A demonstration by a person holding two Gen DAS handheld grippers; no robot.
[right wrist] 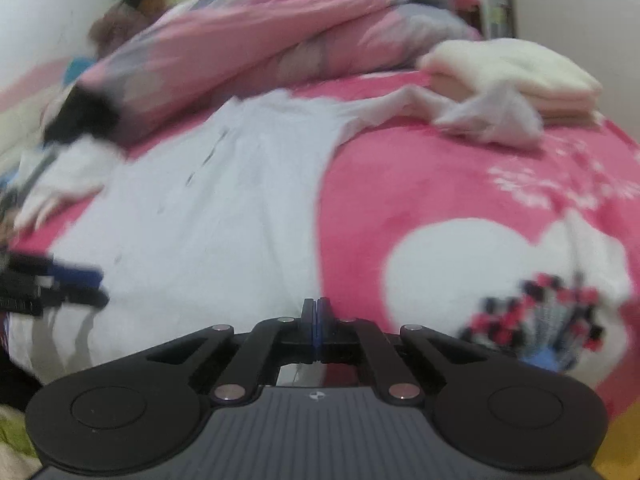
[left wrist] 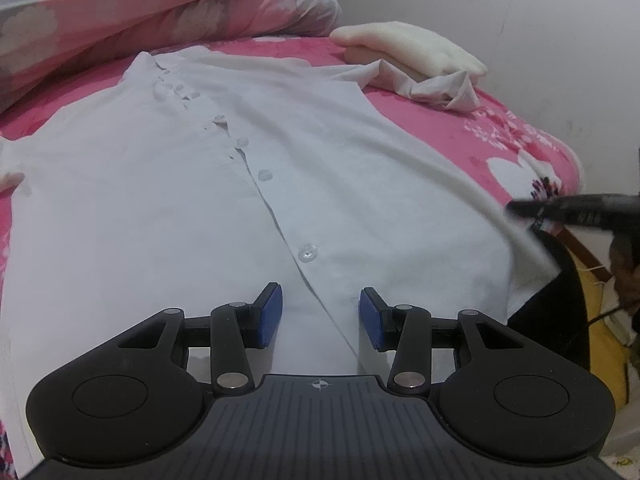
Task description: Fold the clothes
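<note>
Right now I see the white shirt [left wrist: 168, 184] lying front-up and mostly flat on the bed, its thin, smooth cloth only lightly rippled. Its placket runs down the middle with a row of small, round, translucent buttons [left wrist: 307, 252]. One sleeve [left wrist: 424, 84] trails off to the far side and ends in a crumpled, sharp-creased bunch.

My left gripper [left wrist: 320, 316] hangs over the lower front of the shirt, its jaws standing apart with nothing between the ribbed blue pads [left wrist: 269, 316]; the placket seam passes under the gap. My right gripper [right wrist: 316, 322] sits at the shirt's side edge near the hem, where white cloth meets pink blanket. Its jaws are pressed together, pad against pad, and I cannot tell whether any cloth is caught in them.

Under the shirt is a fuzzy, plush pink blanket [right wrist: 400, 184] printed with a large white heart [right wrist: 460, 264]. Touching the crumpled sleeve sits a folded cream stack [right wrist: 516, 76], thick and fleecy-looking with rounded edges. Behind it all a puffy pink and grey floral duvet [left wrist: 160, 12] is heaped in soft folds.
</note>
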